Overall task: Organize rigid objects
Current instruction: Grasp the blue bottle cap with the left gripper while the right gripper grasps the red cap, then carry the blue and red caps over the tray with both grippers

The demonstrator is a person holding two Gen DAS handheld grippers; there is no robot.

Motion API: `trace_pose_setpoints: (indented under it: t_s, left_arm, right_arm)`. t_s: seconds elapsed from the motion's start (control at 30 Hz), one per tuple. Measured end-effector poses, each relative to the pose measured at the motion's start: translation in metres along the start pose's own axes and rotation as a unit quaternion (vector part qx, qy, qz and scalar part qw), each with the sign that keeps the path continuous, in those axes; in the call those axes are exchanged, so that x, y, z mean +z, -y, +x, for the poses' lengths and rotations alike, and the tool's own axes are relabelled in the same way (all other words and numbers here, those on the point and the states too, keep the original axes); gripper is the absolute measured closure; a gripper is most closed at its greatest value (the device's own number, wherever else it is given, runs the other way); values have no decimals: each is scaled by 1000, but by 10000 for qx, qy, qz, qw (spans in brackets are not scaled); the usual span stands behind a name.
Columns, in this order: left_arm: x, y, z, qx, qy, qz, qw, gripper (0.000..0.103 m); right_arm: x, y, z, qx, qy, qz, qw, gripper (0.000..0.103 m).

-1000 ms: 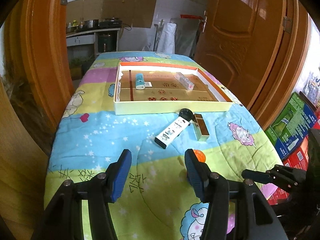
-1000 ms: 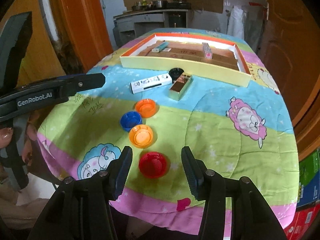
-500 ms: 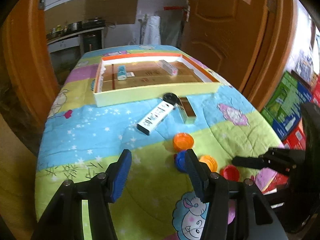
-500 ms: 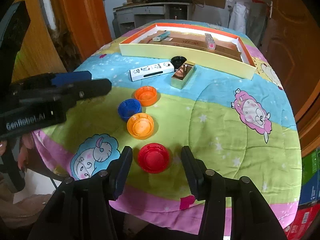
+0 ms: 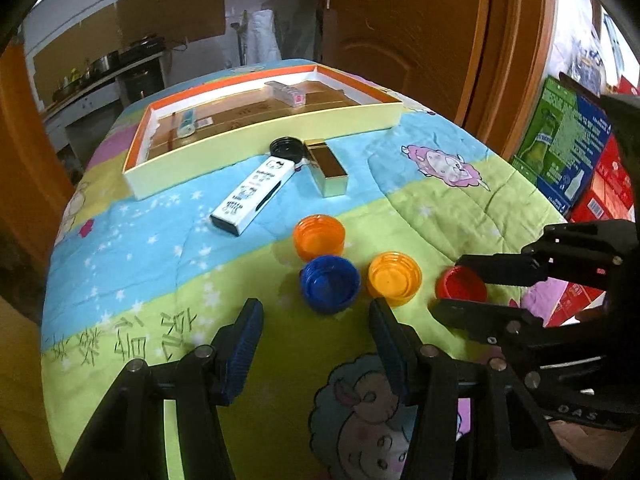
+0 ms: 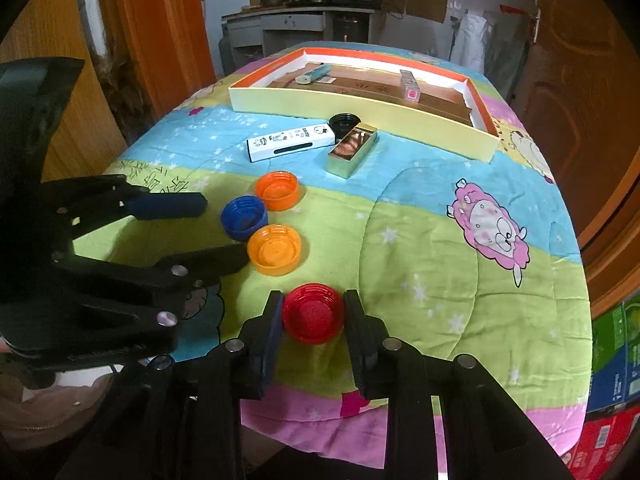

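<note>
Several bottle caps lie on the quilted table cover: a red cap (image 6: 313,313), a yellow-orange cap (image 6: 274,249), a blue cap (image 6: 243,216) and an orange cap (image 6: 277,190). My right gripper (image 6: 313,314) is open with one finger on each side of the red cap, close to its rim. My left gripper (image 5: 316,314) is open and empty, just in front of the blue cap (image 5: 330,282); in the right wrist view it (image 6: 208,228) straddles the blue cap's near side. The red cap (image 5: 460,286) also shows in the left wrist view between the right gripper's fingers.
A shallow cream box with orange rim (image 6: 360,102) stands at the back and holds a teal tube (image 6: 314,74) and a small pink-ended box (image 6: 410,86). In front lie a white slim box (image 6: 290,142), a black cap (image 6: 344,122) and a gold box (image 6: 354,150). Doors flank the table.
My right gripper has moved forward and narrowed so its fingers flank the red cap. My left gripper has swung right and nearer to the blue cap.
</note>
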State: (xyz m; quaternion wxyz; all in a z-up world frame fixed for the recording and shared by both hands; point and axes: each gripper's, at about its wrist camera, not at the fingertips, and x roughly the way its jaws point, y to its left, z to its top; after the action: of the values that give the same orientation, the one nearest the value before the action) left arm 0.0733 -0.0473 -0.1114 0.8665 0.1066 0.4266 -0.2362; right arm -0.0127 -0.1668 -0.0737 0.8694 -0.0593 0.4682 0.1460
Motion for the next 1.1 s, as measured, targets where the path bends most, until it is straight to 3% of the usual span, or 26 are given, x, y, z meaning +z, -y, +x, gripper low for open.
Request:
trace_pose_setpoints:
  t_s: [0.13, 0.33, 0.77, 1.1]
  left_arm:
    - [8, 2, 7, -68, 12, -1, 10000, 48]
    - [10, 4, 8, -97, 131, 68, 9998, 73]
    - [11, -4, -2, -159, 246, -114, 9995, 73]
    - [36, -22, -23, -99, 533, -420, 9976, 73]
  right_arm:
    - [-1, 3, -1, 15, 22, 64, 10000, 73]
    - [-2, 7, -2, 52, 51, 121, 9999, 73]
    - [3, 14, -3, 116, 85, 239, 9996, 73]
    - [19, 27, -11, 114, 266, 314, 9991, 73]
